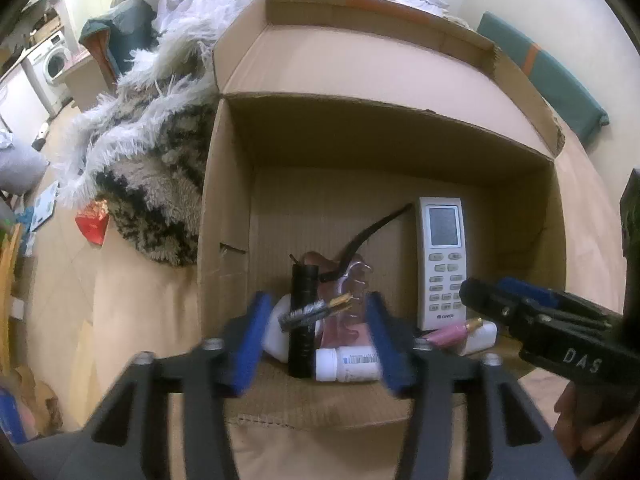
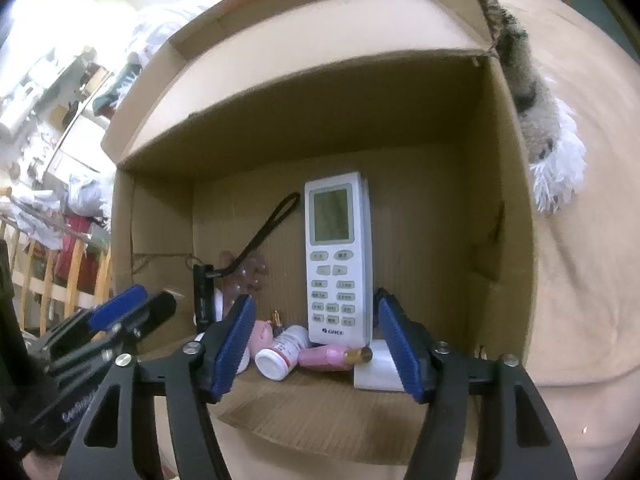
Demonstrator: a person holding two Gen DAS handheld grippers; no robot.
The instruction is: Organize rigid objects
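Note:
An open cardboard box (image 1: pixel 224 208) (image 2: pixel 512 184) holds a white GREE remote (image 1: pixel 442 260) (image 2: pixel 338 256), a black flashlight with a strap (image 1: pixel 303 316) (image 2: pixel 203 296), a white pill bottle (image 1: pixel 348 365) (image 2: pixel 282 350), a pink tube (image 1: pixel 452 330) (image 2: pixel 330 356), a small brush (image 1: pixel 316 312) and a clear pink item (image 1: pixel 348 300). My left gripper (image 1: pixel 316 344) is open and empty over the box's near edge. My right gripper (image 2: pixel 316 344) is open and empty in front of the remote; it also shows in the left wrist view (image 1: pixel 472 296).
The box lies on a beige bed surface (image 2: pixel 580 280). A shaggy white and black blanket (image 1: pixel 148 160) lies left of the box. A teal cushion (image 1: pixel 552 76) is at the back right. A washing machine (image 1: pixel 50 64) stands far left.

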